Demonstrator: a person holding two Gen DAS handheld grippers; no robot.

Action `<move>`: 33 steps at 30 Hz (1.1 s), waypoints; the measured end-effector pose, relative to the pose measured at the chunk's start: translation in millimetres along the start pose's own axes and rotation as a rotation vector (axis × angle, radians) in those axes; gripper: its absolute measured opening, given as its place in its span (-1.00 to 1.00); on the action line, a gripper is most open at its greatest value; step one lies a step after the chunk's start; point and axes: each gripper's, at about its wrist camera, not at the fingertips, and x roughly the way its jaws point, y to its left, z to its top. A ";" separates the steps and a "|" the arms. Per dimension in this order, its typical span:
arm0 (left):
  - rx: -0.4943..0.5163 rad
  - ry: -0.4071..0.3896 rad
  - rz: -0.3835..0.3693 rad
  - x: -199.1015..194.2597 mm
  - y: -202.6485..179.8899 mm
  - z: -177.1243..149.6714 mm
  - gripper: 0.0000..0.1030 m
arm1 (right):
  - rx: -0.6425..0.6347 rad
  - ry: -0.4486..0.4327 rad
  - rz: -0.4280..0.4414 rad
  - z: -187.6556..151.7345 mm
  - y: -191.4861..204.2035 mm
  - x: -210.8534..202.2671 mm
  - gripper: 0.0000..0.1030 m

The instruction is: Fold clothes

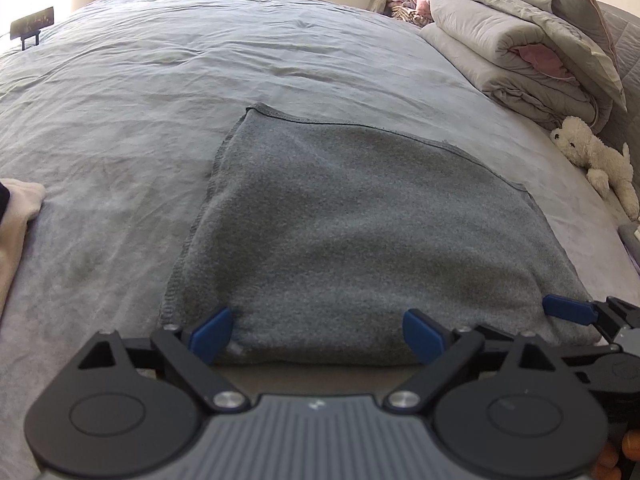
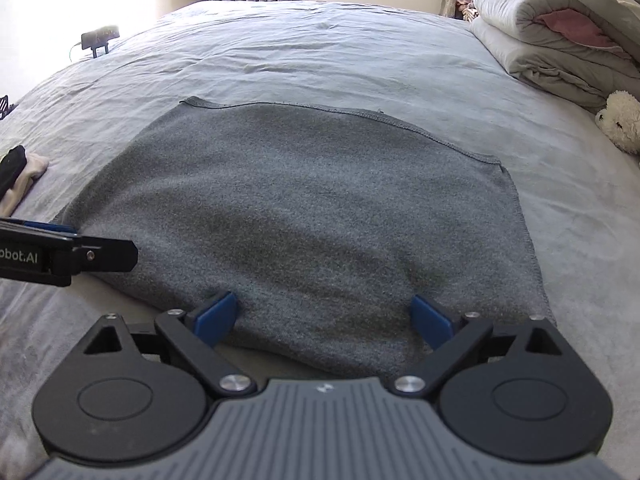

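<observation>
A folded grey cloth [image 1: 352,220] lies flat on a bed [image 1: 120,92]. At the cloth's near edge, left gripper [image 1: 320,334] and right gripper [image 2: 326,318] both gape wide, holding nothing.

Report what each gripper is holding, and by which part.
Nothing is held. Left gripper and right gripper are both open, fingers spread at the near edge of the gray cloth.

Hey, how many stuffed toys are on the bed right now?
1. A white plush dog lies at the bed's right edge, just below the folded quilts. Others may be hidden behind the quilts.
</observation>
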 end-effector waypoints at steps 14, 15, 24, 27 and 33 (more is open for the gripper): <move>0.086 -0.061 0.130 2.8 0.8 5.4 0.81 | 0.076 0.003 -0.043 5.5 -15.8 0.5 0.86; 0.073 -0.052 0.128 5.0 2.9 6.1 0.81 | 0.087 -0.003 -0.037 5.6 -17.6 -1.4 0.85; 0.011 -0.031 0.122 8.3 13.2 10.0 0.82 | 0.121 0.015 -0.054 6.5 -29.0 -0.6 0.83; -0.062 -0.041 0.178 4.8 26.2 16.5 0.82 | 0.169 0.008 -0.057 8.0 -33.5 -6.6 0.82; -0.087 -0.031 0.180 7.5 38.1 19.7 0.82 | 0.230 0.015 -0.038 9.0 -41.3 -10.0 0.82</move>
